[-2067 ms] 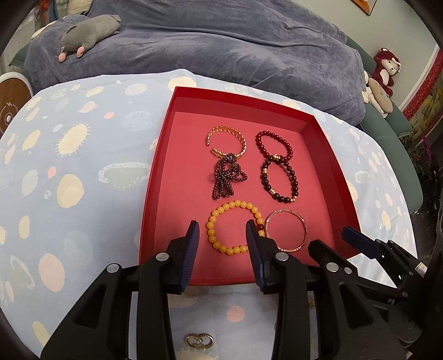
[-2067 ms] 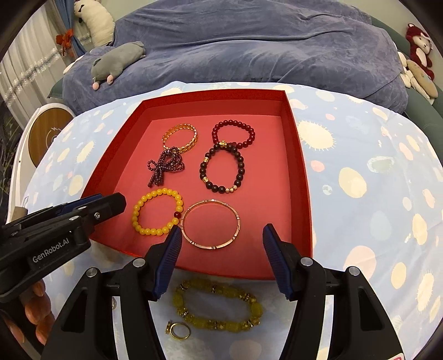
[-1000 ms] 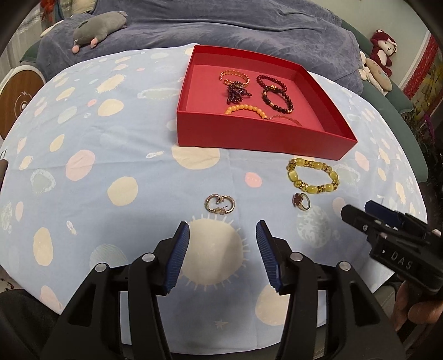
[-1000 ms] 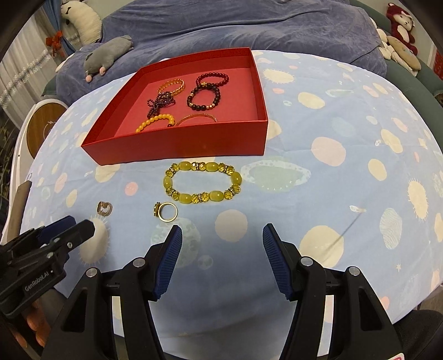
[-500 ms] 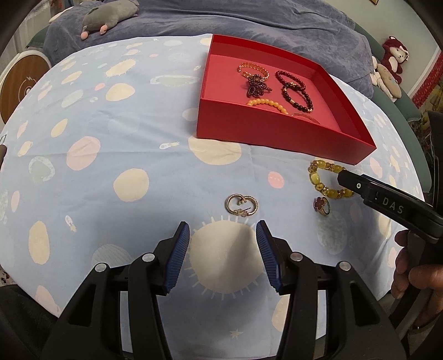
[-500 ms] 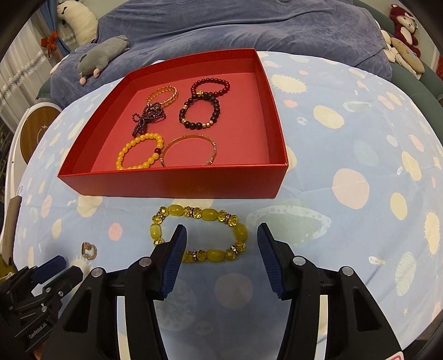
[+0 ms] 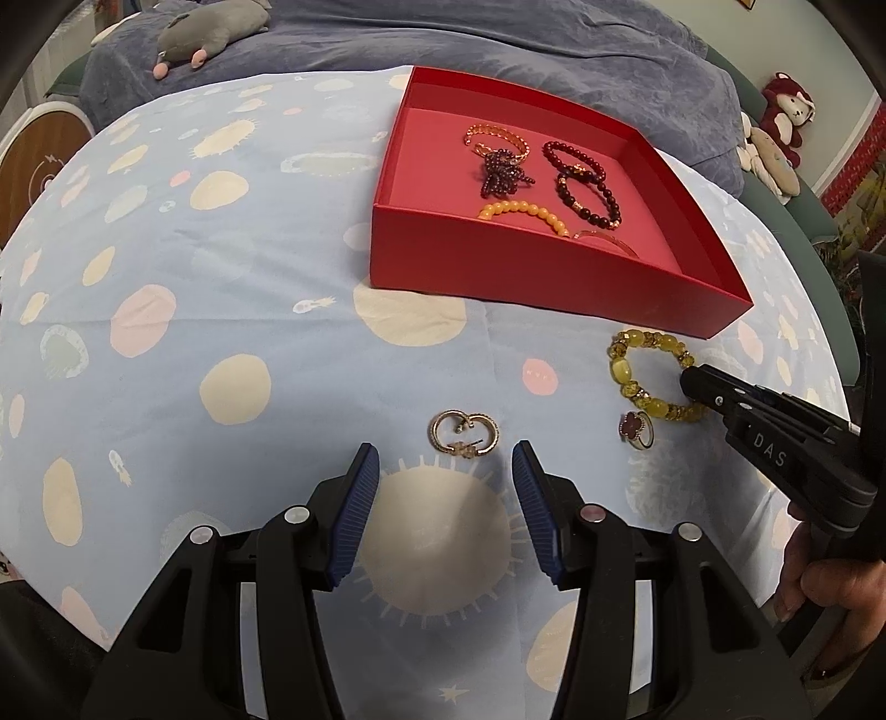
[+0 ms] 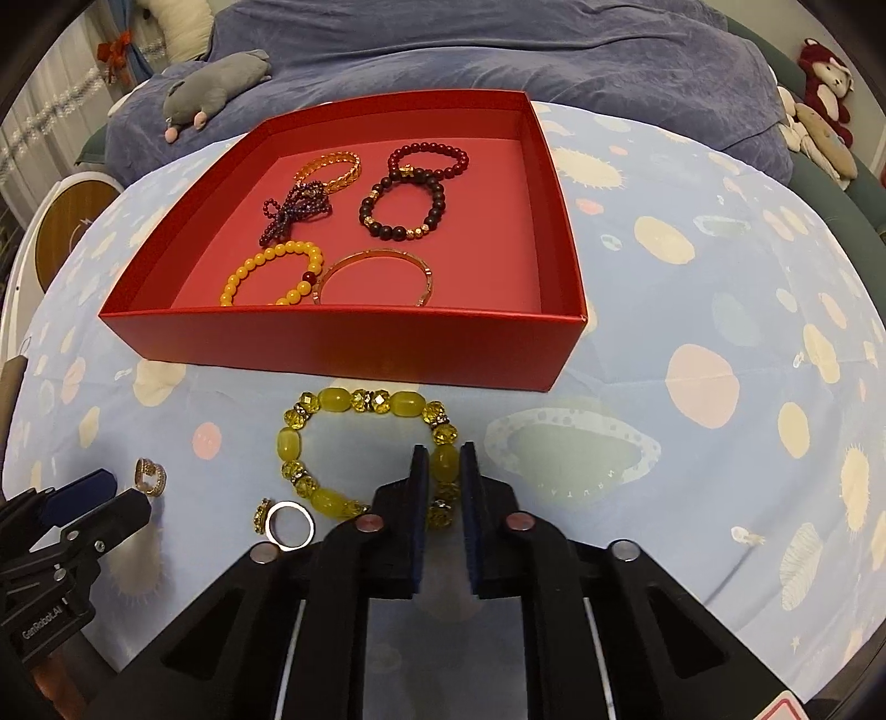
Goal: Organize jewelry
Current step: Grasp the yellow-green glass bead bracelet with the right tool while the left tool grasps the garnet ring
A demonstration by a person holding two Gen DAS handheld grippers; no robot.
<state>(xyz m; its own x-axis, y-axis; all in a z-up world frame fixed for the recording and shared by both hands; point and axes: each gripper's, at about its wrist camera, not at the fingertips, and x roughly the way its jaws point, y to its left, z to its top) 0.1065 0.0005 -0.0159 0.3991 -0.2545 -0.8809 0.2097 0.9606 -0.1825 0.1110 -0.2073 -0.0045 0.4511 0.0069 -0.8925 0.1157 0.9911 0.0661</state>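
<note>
Yellow bead bracelet (image 8: 354, 443): on the desk (image 8: 692, 443) before the red box (image 8: 343, 343), its near-right beads pinched between my right gripper (image 8: 442, 471) jaws, just closed. My left gripper (image 7: 446, 476): jaws spread, gold earrings (image 7: 464, 435) just ahead. Only the left view shows the ring's (image 7: 634, 431) red clover face.

A tabletop (image 8: 720, 288) wears a light blue cloth with pale spots. Behind it is a blue-grey sofa (image 8: 498, 50) with a grey plush toy (image 8: 216, 83). Red plush toys (image 8: 825, 72) sit right.
</note>
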